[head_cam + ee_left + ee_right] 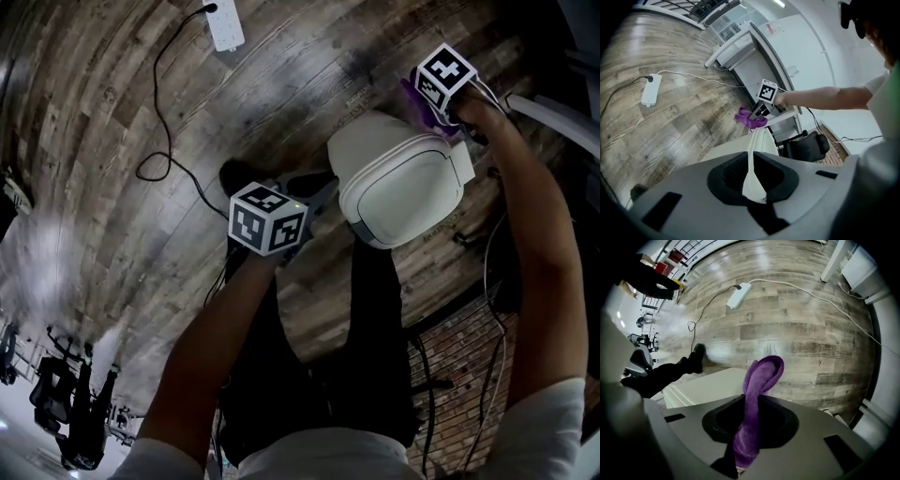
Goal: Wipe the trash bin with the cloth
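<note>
While the white trash bin (403,187) sits low above the wood floor (141,94), left tongs (754,187) clench its thin rim, elbow bent; right tongs (743,451), arm stretched fwd, grip purple cloth (759,380) at bin's far side.

Office-like room, wood-plank floor (112,141), trailing power strip (226,28), black office chair (806,146), white desks (736,47)

Lost between the right gripper (749,427) jaws: lower end of the purple cloth (761,376). Covered by the left gripper (319,195): near rim of the trash bin (403,187). Unseen below that rim: bin body.
</note>
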### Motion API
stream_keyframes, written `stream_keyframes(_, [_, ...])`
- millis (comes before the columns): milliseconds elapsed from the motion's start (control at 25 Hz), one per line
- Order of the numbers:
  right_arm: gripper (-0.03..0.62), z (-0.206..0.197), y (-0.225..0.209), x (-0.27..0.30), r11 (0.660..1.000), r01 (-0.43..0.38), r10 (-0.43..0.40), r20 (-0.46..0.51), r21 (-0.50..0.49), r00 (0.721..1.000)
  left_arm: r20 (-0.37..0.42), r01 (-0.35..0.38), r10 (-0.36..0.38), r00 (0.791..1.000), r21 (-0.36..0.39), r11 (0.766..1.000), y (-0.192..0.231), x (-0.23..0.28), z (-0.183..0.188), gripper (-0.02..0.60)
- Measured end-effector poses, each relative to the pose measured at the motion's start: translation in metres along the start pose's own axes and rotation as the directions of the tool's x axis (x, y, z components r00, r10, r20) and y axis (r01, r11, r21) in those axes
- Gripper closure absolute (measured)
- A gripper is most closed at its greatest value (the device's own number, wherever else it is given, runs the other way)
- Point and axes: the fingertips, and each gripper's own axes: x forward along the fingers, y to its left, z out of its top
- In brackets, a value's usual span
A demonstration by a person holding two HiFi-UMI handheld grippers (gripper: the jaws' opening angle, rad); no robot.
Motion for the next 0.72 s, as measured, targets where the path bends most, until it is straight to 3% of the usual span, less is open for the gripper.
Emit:
stream_keyframes(320, [0.512,-0.037,-0.004,0.036,0.999,-0.052,0.054,-0.249,0.015,0.967,-0.014,0.02,-0.021,1.0,-0.021,1.0,0.006,0.014,-0.001,0.548])
stream_keyframes(520, [0.513,-0.039,0.016,0.05,0.991,-0.12,0.132,-0.267,0.06,0.955,-0.024,0.031,-0.032,0.999,-0.033,0.999,0.006,0.017,-0.009,0.548])
stream_keyframes(720, [0.513,-0.035,0.027,0.049,0.99,-0.127,0.141,-0.29,0.067,0.947,-0.022,0.024,-0.025,0.999,-0.043,0.999,0.008,0.015,-0.013,0.548])
